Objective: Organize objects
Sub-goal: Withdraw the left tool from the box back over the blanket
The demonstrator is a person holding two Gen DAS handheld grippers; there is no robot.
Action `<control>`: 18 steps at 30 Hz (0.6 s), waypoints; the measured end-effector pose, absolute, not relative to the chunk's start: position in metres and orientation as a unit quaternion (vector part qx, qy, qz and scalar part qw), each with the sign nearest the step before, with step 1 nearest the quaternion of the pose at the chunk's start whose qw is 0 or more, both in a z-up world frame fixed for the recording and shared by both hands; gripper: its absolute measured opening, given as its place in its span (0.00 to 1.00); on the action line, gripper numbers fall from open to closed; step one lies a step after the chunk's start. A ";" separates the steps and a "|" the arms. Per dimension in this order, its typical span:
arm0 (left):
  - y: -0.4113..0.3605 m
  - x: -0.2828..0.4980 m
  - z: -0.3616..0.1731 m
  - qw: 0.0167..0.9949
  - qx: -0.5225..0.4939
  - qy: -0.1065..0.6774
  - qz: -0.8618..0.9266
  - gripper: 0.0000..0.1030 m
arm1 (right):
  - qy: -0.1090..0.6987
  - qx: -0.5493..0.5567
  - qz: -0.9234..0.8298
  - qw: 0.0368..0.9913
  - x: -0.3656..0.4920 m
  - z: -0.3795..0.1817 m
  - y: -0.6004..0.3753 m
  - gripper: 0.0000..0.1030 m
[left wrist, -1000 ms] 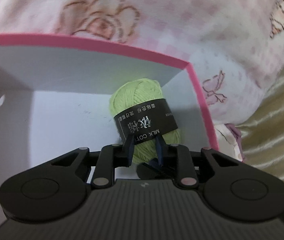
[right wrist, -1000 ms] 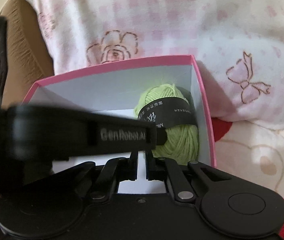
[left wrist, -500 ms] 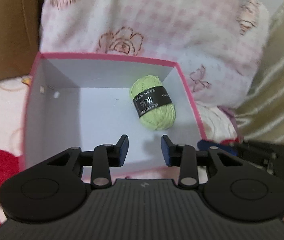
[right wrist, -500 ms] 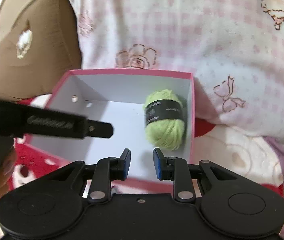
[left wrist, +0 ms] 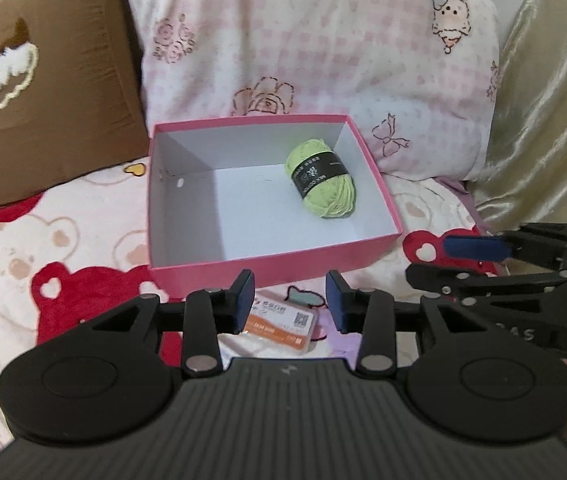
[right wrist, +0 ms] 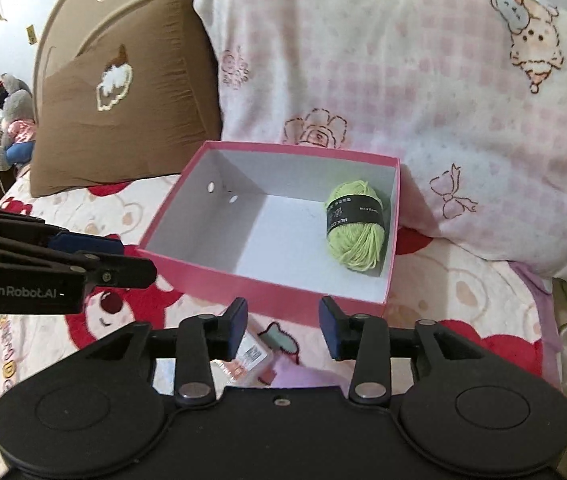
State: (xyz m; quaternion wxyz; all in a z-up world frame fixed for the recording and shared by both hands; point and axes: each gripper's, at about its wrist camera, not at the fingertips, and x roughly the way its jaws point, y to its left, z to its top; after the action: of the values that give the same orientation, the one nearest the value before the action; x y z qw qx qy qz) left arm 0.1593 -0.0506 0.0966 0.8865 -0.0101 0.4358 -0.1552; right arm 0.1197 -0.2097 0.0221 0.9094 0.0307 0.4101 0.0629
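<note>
- Green yarn [left wrist: 320, 178] sits on its side inside the pink box [left wrist: 275, 258], over by the box's right wall, toward the back.
- Box sits on the bear blanket [left wrist: 63, 240], back edge up against the pink pillow [left wrist: 303, 40]; brown pillow [left wrist: 43, 80] to the left.
- Left gripper [left wrist: 289, 302] hangs in front of the box, spread wide, nothing in it.
- Right gripper [right wrist: 282, 326] same deal, wide and holding nothing.
- A small orange-and-white packet [left wrist: 283, 326] lies on the blanket just below the left gripper.

bed blanket [left wrist: 83, 240] | pink box [left wrist: 275, 264] | packet [left wrist: 279, 326] | pillows [left wrist: 323, 52]
</note>
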 end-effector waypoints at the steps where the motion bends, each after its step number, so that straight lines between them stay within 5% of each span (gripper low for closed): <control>1: -0.050 0.155 0.099 0.888 -0.006 0.433 -0.152 0.39 | 0.407 0.032 0.061 0.911 0.116 0.025 -0.209 0.51; 8: -0.051 0.129 0.110 0.888 0.007 0.434 -0.154 0.49 | 0.393 0.019 0.073 0.916 0.094 0.041 -0.194 0.68; 15: -0.047 0.109 0.115 0.887 0.028 0.434 -0.152 0.66 | 0.401 0.008 0.090 0.912 0.081 0.050 -0.190 0.72; 18: -0.046 0.099 0.114 0.890 0.053 0.429 -0.145 0.73 | 0.398 -0.003 0.095 0.912 0.072 0.052 -0.189 0.89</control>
State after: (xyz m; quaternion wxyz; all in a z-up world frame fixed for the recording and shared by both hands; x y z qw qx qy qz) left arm 0.0994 -0.0458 0.1144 0.8902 0.0532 0.4287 -0.1450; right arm 0.0723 -0.1892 0.0515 0.9123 -0.0032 0.3983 0.0948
